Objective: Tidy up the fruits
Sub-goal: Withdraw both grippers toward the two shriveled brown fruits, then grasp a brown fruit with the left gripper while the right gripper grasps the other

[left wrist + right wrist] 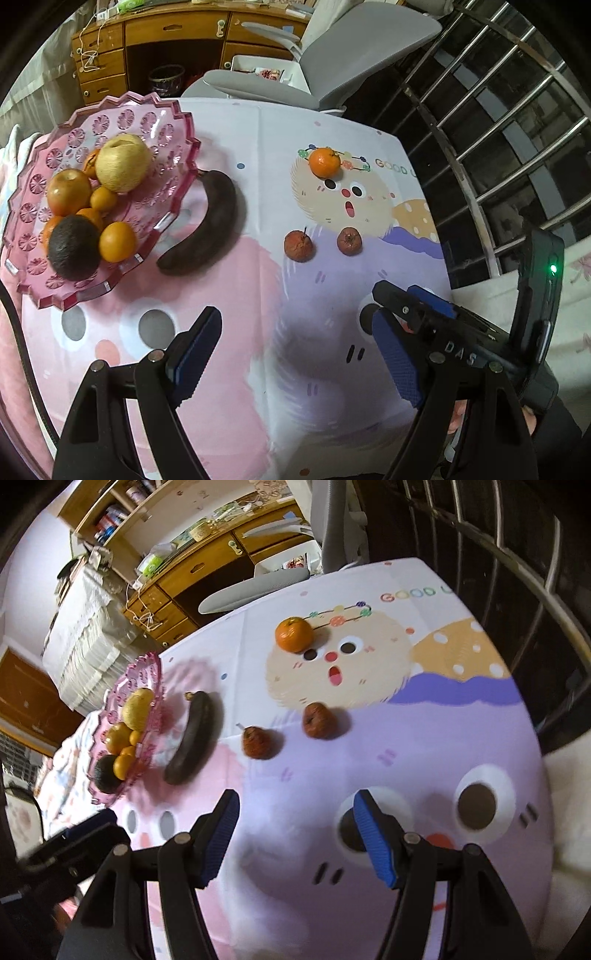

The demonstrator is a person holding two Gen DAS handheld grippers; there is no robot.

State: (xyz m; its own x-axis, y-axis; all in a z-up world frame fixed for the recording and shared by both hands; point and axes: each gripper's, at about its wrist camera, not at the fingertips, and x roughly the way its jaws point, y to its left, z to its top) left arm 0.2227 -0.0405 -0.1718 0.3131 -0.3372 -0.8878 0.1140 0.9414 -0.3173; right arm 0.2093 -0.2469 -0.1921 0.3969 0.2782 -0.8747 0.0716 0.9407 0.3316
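A pink glass fruit bowl at the table's left holds a pear, an apple, an avocado and several oranges. A blackened banana lies just right of the bowl. An orange sits farther back. Two small shrivelled red fruits lie mid-table. My left gripper is open and empty above the cloth. My right gripper is open and empty; it shows at the left wrist view's right.
A cartoon-print tablecloth covers the table. A grey chair stands behind it, a wooden desk farther back, and a metal railing runs along the right.
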